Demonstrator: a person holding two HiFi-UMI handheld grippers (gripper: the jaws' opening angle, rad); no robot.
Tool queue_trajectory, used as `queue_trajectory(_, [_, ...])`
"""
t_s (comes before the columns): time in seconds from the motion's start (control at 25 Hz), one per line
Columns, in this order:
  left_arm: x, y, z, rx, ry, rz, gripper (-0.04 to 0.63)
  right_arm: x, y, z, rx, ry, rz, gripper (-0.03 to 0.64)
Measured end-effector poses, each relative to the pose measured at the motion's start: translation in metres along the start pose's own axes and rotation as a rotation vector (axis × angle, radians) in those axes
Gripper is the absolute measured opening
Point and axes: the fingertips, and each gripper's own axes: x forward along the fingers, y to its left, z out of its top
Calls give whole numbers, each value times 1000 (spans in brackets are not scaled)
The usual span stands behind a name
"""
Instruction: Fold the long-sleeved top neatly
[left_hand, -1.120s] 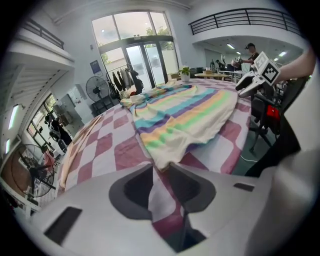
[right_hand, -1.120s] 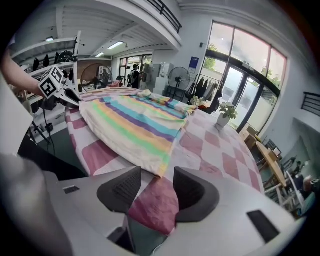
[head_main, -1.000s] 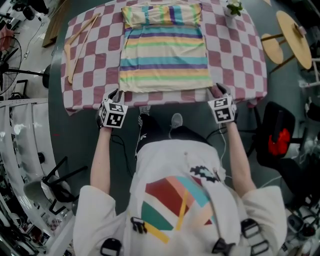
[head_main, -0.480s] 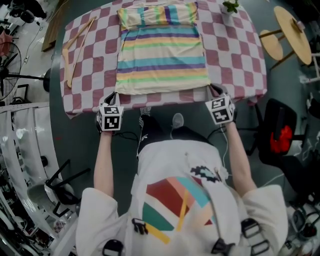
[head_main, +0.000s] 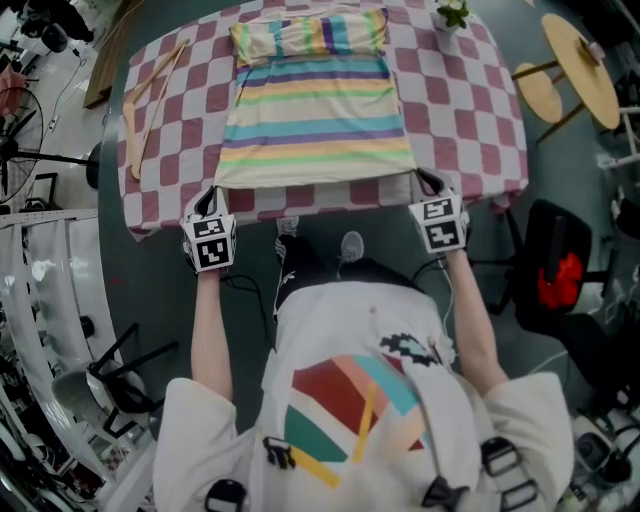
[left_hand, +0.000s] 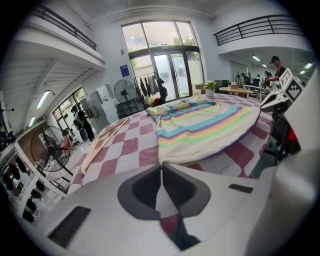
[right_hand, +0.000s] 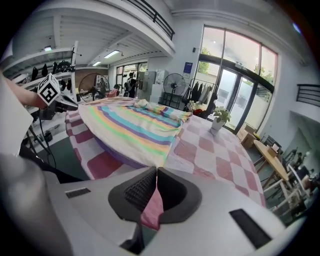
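Note:
A long-sleeved top (head_main: 315, 110) with pastel stripes lies flat on the pink-and-white checked table (head_main: 455, 110), sleeves folded in at the far end. My left gripper (head_main: 214, 192) is shut on the near left hem corner. My right gripper (head_main: 426, 180) is shut on the near right hem corner; its jaws have just been closing on the cloth. In the left gripper view the top (left_hand: 210, 122) runs from the closed left gripper (left_hand: 161, 167), its near hem raised off the tablecloth. The right gripper view shows the top (right_hand: 132, 125) rising from the closed right gripper (right_hand: 156, 172), with pink cloth behind the pads.
A wooden hanger (head_main: 150, 95) lies on the table's left side and a small potted plant (head_main: 452, 13) stands at the far right corner. Wooden stools (head_main: 585, 75) and a black chair (head_main: 560, 280) stand to the right. The person stands against the table's near edge (head_main: 330, 202).
Both grippers have shut on the hem corners and risen a little. The left one has drawn outward to the left, pulling the near hem taut and off the tablecloth.

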Motion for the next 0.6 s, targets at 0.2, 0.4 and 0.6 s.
queue_trajectory(0.2, [-13, 13, 30, -55, -54, 43, 15, -9, -8, 24, 36, -63, 2, 14])
queue_trajectory(0.4, [-26, 35, 83, -90, -104, 95, 15, -23, -29, 65, 43, -124, 0, 14])
queue_trajectory(0.6, [-13, 65, 170, -42, -187, 133, 15, -17, -64, 128, 33, -189, -43, 14])
